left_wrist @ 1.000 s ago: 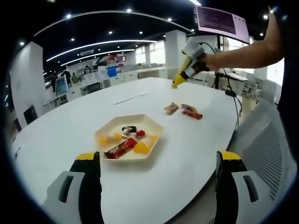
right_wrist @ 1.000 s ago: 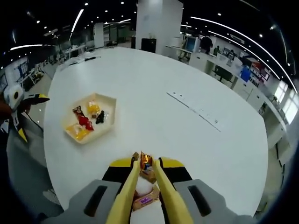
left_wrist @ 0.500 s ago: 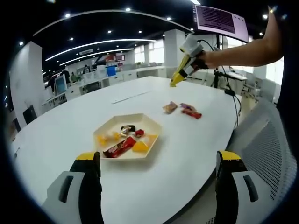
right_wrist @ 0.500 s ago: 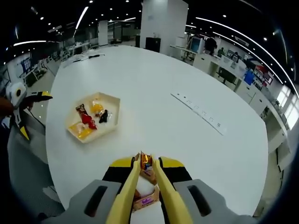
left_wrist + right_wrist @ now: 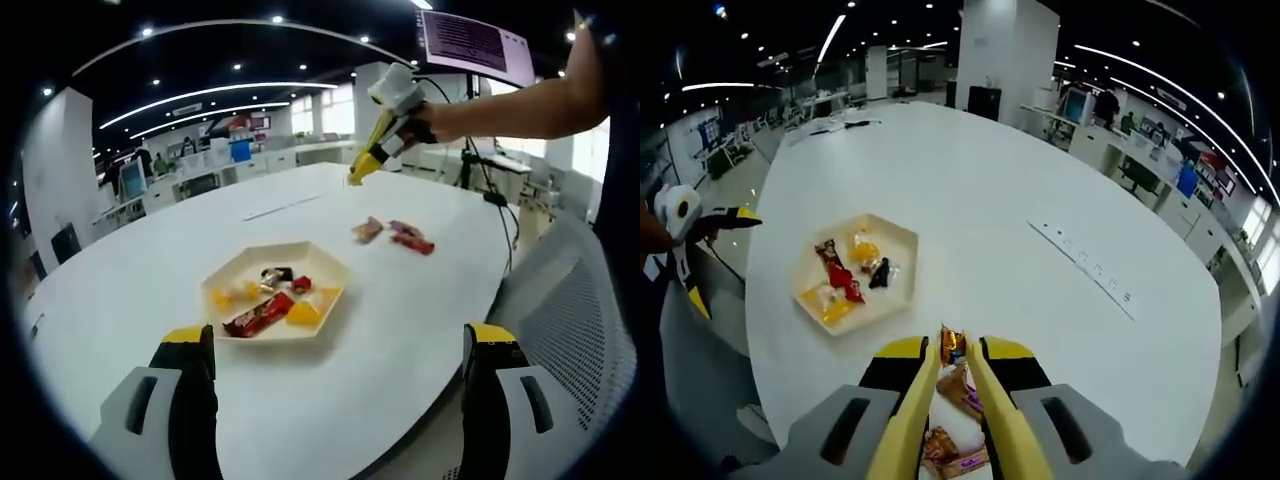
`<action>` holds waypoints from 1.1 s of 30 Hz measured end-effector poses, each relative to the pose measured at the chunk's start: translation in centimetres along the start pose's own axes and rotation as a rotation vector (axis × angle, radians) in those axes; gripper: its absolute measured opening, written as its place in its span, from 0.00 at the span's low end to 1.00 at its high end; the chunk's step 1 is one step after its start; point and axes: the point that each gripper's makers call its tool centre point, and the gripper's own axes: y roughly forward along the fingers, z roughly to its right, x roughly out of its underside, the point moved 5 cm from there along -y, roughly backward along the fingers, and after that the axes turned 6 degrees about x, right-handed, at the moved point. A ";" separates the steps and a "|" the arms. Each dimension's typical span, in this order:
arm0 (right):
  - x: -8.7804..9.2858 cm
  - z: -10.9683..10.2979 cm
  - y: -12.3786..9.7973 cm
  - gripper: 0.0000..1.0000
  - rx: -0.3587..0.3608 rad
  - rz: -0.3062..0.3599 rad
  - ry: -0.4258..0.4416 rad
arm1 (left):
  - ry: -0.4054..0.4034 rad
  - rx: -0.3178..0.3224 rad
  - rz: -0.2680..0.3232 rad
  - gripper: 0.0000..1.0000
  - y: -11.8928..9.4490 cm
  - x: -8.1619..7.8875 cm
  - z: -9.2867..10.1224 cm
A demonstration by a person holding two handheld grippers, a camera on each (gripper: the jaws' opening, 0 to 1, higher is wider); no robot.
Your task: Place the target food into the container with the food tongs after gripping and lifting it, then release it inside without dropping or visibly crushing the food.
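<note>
A cream hexagonal tray (image 5: 333, 270) holding several wrapped snacks sits mid-table, ahead of my left gripper (image 5: 340, 338), whose jaws stand wide open with nothing between them. Past the tray, a hand holds my right gripper (image 5: 357, 175) up above the table. In the right gripper view, its yellow tongs (image 5: 951, 349) are shut on a small orange-brown wrapped candy (image 5: 951, 339), lifted clear of the table. The tray (image 5: 895, 224) lies ahead and to the left. Two more wrapped snacks (image 5: 368, 229) (image 5: 410, 241) lie on the table beyond the tray, and show under the tongs (image 5: 962, 386).
The white oval table (image 5: 420, 300) ends close to my left gripper. A grey mesh chair (image 5: 575, 300) stands at the right edge. A person's arm (image 5: 520, 108) reaches in from the right. A white strip (image 5: 1085, 271) lies across the far tabletop.
The right gripper has risen and moved towards the tray with the candy still held. In the left gripper view it has shifted left and up. The left gripper has stayed still.
</note>
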 end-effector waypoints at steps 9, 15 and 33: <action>-2.9 -1.6 1.2 0.19 -0.036 0.018 -0.040 | 0.000 -0.008 0.010 0.99 -0.1 -0.2 -0.1; -5.2 -2.9 2.3 0.19 -0.063 0.035 -0.060 | 0.000 -0.015 0.018 0.99 -0.1 -0.3 -0.2; -10.9 -7.3 5.2 0.19 -0.142 0.071 -0.128 | -0.009 -0.027 0.039 0.99 -0.3 -0.5 -0.4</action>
